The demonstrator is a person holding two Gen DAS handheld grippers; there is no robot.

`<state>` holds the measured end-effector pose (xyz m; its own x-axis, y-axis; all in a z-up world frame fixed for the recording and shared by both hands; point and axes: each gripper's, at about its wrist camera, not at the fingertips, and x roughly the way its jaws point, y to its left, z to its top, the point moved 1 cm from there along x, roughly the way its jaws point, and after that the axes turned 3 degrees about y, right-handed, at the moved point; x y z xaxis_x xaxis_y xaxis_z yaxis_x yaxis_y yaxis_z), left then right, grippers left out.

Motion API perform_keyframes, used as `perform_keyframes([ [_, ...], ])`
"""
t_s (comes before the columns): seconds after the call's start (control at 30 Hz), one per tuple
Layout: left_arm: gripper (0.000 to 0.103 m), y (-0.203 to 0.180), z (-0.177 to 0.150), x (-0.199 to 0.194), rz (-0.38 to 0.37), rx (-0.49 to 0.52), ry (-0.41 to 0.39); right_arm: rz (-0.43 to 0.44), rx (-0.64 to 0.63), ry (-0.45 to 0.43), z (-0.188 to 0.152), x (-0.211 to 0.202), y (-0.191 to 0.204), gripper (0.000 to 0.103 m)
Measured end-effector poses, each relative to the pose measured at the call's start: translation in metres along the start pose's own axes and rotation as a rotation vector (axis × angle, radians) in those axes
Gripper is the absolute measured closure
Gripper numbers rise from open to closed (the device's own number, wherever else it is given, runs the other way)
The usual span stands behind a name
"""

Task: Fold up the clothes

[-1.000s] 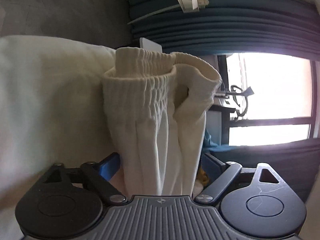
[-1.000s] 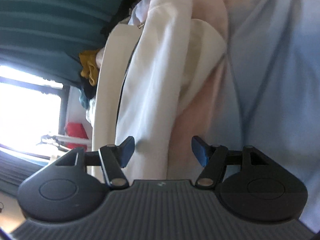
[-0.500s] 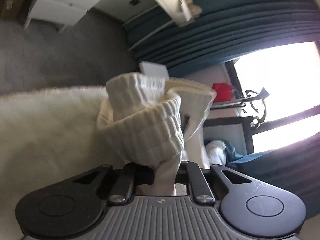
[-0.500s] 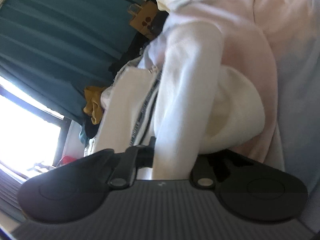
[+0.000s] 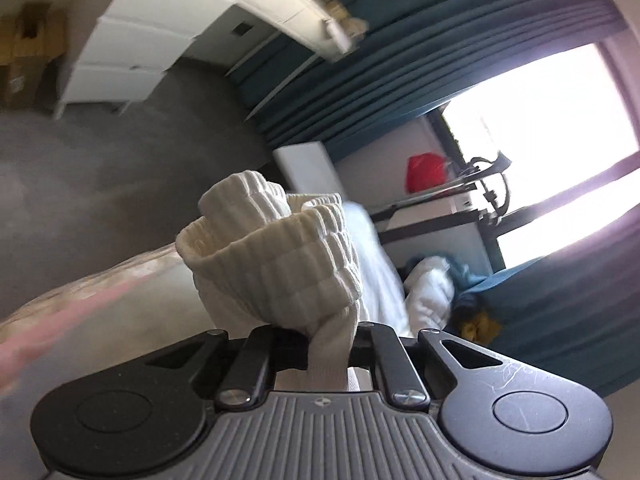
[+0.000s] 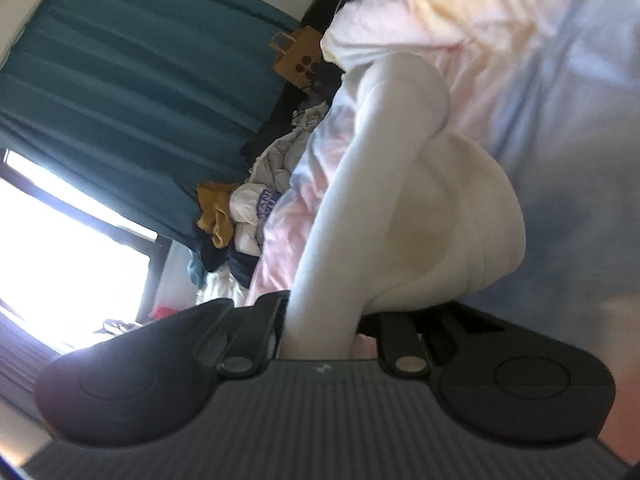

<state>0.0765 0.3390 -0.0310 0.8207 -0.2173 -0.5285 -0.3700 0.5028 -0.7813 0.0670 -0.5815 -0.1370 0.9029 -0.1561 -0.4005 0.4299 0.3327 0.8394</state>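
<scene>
Left gripper [image 5: 328,344] fingers clamped on cream garment [image 5: 280,264]; right gripper [image 6: 320,332] likewise.

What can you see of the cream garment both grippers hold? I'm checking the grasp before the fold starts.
The cream garment looks like soft knit cotton. In the left wrist view its ribbed, gathered elastic band bunches above the left gripper, whose jaws are shut on a pinched neck of fabric. In the right wrist view a smoother stretch rises taut from the right gripper, also shut on it, with a rounded fold bulging beside it. It is lifted and crumpled, not yet folded, with pale bedding behind.
</scene>
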Motion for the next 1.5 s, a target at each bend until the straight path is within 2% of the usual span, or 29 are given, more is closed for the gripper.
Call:
perform_keyframes([
  [0.07,0.093,0.022,-0.003,-0.024,0.036,0.008,0.018,-0.029,0.001,0.013,-0.007,-0.018,-0.009,0.089],
  [0.13,0.092,0.042,-0.004,-0.031,0.069,0.009,0.046,-0.055,0.067,0.033,-0.015,-0.032,-0.026,0.089],
  [0.17,0.092,0.051,-0.007,-0.029,0.069,0.01,0.054,-0.073,0.092,0.043,-0.018,-0.036,-0.036,0.089],
  [0.27,0.09,0.073,-0.016,-0.023,0.055,0.027,0.063,-0.18,0.021,0.087,-0.025,-0.034,-0.053,0.089],
  [0.33,0.087,0.083,-0.023,-0.025,0.037,0.059,0.063,-0.207,0.026,0.121,-0.025,-0.026,-0.064,0.089],
  [0.43,0.077,0.089,-0.036,-0.031,0.047,0.113,0.069,-0.221,0.016,0.149,-0.027,-0.021,-0.075,0.089],
  [0.5,0.06,0.09,-0.045,-0.035,0.07,0.151,0.075,-0.227,0.001,0.16,-0.028,-0.019,-0.078,0.089],
  [0.57,0.048,0.09,-0.056,-0.043,0.094,0.204,0.076,-0.23,-0.025,0.163,-0.03,-0.02,-0.077,0.089],
  [0.63,0.044,0.087,-0.069,-0.058,0.1,0.268,0.068,-0.228,-0.023,0.162,-0.03,-0.021,-0.076,0.089],
  [0.73,0.041,0.072,-0.08,-0.087,0.101,0.324,0.015,-0.233,-0.047,0.165,-0.031,-0.02,-0.074,0.089],
  [0.8,0.031,0.059,-0.087,-0.105,0.109,0.372,-0.027,-0.241,-0.088,0.169,-0.031,-0.018,-0.071,0.089],
  [0.83,0.03,0.047,-0.09,-0.11,0.121,0.411,-0.052,-0.246,-0.109,0.171,-0.032,-0.018,-0.069,0.089],
  [1.0,0.026,-0.016,-0.112,-0.122,0.18,0.573,-0.142,-0.251,-0.13,0.172,-0.031,-0.017,-0.068,0.089],
  [1.07,0.025,-0.042,-0.126,-0.118,0.172,0.65,-0.158,-0.249,-0.143,0.174,-0.032,-0.017,-0.067,0.089],
  [1.3,0.024,-0.118,-0.194,-0.063,0.142,0.836,-0.104,-0.261,-0.24,0.173,-0.034,-0.017,-0.06,0.088],
  [1.4,0.023,-0.139,-0.229,-0.027,0.124,0.908,-0.08,-0.262,-0.253,0.171,-0.034,-0.017,-0.059,0.088],
  [1.5,0.023,-0.149,-0.263,0.016,0.145,0.988,-0.063,-0.256,-0.246,0.171,-0.034,-0.018,-0.061,0.088],
])
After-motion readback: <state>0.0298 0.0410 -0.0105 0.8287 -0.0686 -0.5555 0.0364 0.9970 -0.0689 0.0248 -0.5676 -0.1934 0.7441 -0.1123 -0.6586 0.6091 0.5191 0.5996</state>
